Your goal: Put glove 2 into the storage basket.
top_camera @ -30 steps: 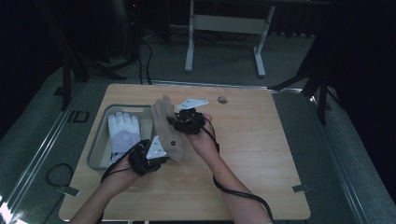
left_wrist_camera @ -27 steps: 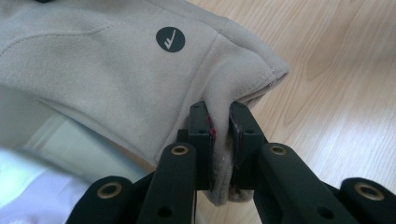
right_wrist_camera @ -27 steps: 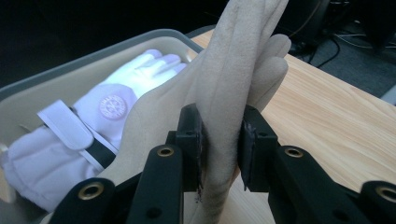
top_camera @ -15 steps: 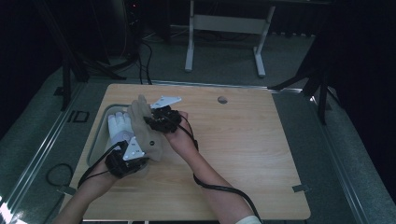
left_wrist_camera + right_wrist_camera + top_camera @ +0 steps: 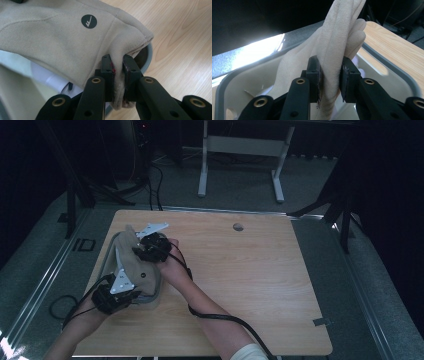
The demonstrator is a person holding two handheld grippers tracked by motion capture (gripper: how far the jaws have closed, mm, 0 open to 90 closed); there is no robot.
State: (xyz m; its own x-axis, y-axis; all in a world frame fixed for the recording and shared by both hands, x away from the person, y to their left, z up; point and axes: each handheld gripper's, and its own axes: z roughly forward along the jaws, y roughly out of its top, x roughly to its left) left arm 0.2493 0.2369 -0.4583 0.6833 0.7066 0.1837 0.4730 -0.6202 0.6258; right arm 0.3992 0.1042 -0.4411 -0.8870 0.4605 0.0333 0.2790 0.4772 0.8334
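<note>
A beige suede glove (image 5: 134, 265) with a round black logo hangs over the grey tray (image 5: 111, 251) at the table's left side. My left gripper (image 5: 131, 287) is shut on the glove's cuff edge (image 5: 125, 32), the pads pinching the fabric (image 5: 117, 67). My right gripper (image 5: 137, 249) is shut on the glove's finger end (image 5: 337, 37), which stands up between its pads (image 5: 330, 75). Below the glove, a white glove (image 5: 47, 77) lies in the tray (image 5: 149, 53); the tray's rim (image 5: 387, 66) also curves past in the right gripper view.
The wooden table (image 5: 260, 270) stretches to the right, with a round hole (image 5: 238, 227) near its far edge. A black cable (image 5: 220, 317) trails from my right forearm toward the near edge. A white stand (image 5: 240, 150) is on the floor beyond.
Both hands have carried the beige glove leftward from the middle of the table to above the grey tray. Both grips have held.
</note>
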